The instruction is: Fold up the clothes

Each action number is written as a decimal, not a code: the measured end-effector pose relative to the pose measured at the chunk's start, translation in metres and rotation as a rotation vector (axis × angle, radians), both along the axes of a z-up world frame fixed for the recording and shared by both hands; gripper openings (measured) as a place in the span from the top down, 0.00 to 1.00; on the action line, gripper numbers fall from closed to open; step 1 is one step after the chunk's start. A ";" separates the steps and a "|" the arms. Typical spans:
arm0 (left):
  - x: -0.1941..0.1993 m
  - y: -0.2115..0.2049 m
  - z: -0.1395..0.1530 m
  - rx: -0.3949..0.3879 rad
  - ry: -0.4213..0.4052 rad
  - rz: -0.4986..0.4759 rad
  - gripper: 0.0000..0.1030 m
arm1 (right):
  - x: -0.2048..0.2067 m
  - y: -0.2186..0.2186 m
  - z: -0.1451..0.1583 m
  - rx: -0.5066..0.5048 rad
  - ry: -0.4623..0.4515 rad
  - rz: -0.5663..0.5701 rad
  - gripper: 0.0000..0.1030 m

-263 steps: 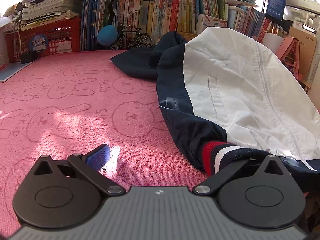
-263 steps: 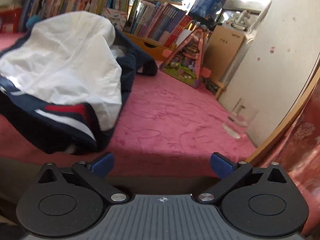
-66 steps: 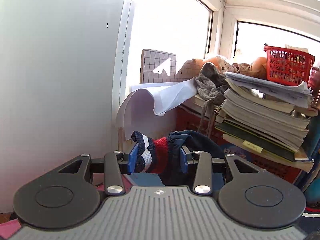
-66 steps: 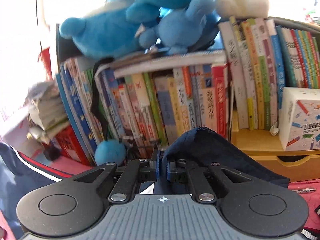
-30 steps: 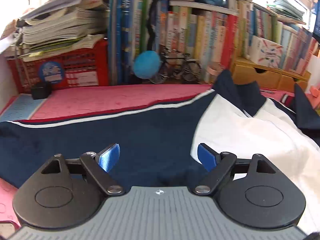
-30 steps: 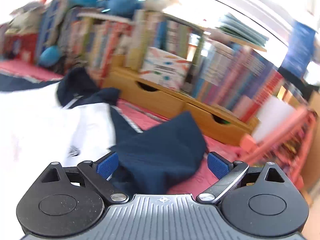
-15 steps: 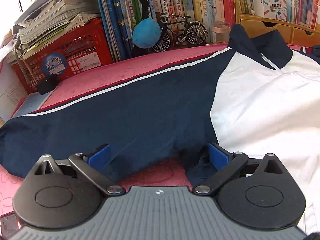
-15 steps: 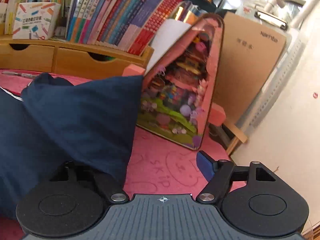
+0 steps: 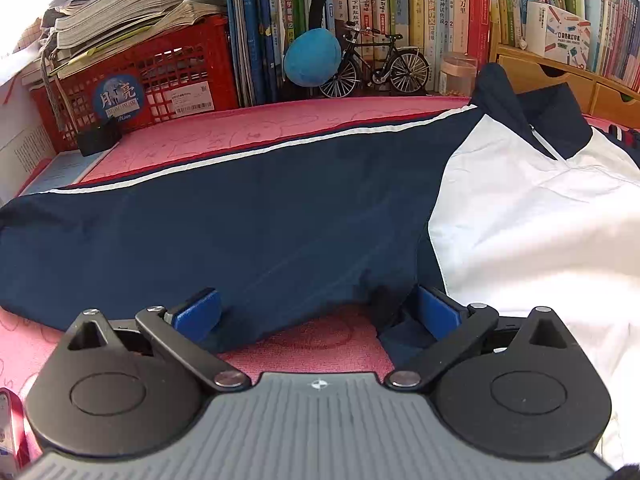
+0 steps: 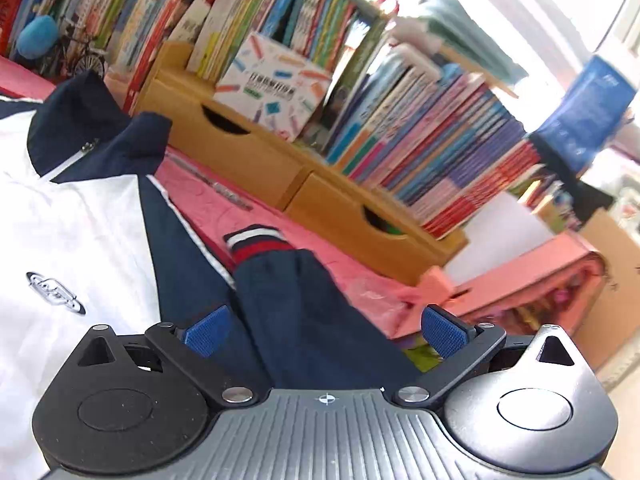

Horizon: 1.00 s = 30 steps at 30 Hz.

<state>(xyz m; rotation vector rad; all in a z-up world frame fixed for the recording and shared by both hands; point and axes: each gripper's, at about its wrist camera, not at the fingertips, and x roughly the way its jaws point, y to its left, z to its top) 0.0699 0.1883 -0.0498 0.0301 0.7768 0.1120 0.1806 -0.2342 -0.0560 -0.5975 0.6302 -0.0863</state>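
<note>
Garment: a navy-and-white zip jacket (image 9: 520, 216) is shown spread front-up on the pink rabbit-print mat (image 9: 304, 344), its collar (image 9: 556, 120) towards the bookshelf (image 9: 400, 8).
Long sleeve: one navy sleeve (image 9: 200, 232) is laid straight out from the white chest panel, away from the collar and along the mat, towards the red crate (image 9: 160, 76).
Other sleeve: the second sleeve (image 10: 304, 304) is seen doubled back, its striped cuff (image 10: 256, 242) lying on the mat just beside the body.
Left gripper (image 9: 316, 312): the blue pads are spread wide and nothing is held; the underarm seam of the long sleeve lies between them.
Right gripper (image 10: 324, 328): the pads are likewise spread wide, with the doubled sleeve beneath them and nothing clamped.
Stage: the jacket is flattened, not folded; whether a sleeve is about to be taken or was just released cannot be settled.
Technique: if a sleeve is to be folded in, it is best pinched near the cuff or the seam, through one layer only, and carried across the white panel without the body being dragged.
Risk: the slick fabric may be expected to slip or bunch if it is gripped at a loose mid-sleeve fold.
</note>
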 end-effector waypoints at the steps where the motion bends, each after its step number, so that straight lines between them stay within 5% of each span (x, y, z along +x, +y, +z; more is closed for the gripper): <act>1: -0.001 0.001 -0.001 -0.008 -0.002 0.004 0.00 | 0.017 0.003 -0.010 -0.008 0.031 -0.028 0.06; 2: -0.002 0.002 -0.001 -0.017 -0.004 0.008 0.00 | 0.032 0.002 -0.020 -0.011 0.060 -0.061 0.18; 3: -0.002 0.003 -0.002 -0.025 -0.006 0.012 0.00 | 0.039 -0.003 -0.022 0.011 0.065 -0.101 0.74; 4: -0.003 0.004 -0.002 -0.033 -0.008 0.016 0.00 | 0.039 -0.012 -0.019 0.054 0.048 -0.146 0.93; 12: -0.006 0.005 -0.003 -0.038 -0.024 0.005 0.00 | -0.032 -0.131 0.046 0.132 -0.274 -0.494 0.94; 15: -0.007 0.006 -0.004 -0.038 -0.030 0.000 0.00 | -0.039 -0.179 0.050 0.087 -0.220 -0.678 0.87; 17: -0.008 0.006 -0.004 -0.039 -0.035 -0.003 0.00 | -0.037 -0.191 0.042 0.060 -0.107 -0.740 0.58; 18: -0.009 0.006 -0.004 -0.039 -0.037 -0.005 0.00 | -0.040 -0.187 0.039 0.066 -0.080 -0.715 0.26; 19: -0.009 0.007 -0.004 -0.039 -0.039 -0.006 0.00 | -0.043 -0.182 0.036 0.072 -0.052 -0.690 0.06; 23: -0.010 0.007 -0.005 -0.042 -0.046 -0.011 0.00 | -0.060 -0.112 0.046 0.048 -0.094 -0.459 0.00; 26: -0.011 0.007 -0.005 -0.040 -0.052 -0.009 0.00 | -0.063 -0.054 0.063 0.146 -0.115 -0.224 0.00; 28: -0.012 0.007 -0.005 -0.038 -0.056 -0.009 0.00 | -0.058 -0.014 0.074 0.103 -0.177 -0.215 0.00; 30: -0.012 0.007 -0.005 -0.039 -0.058 -0.008 0.00 | -0.052 0.017 0.082 0.200 -0.207 -0.109 0.00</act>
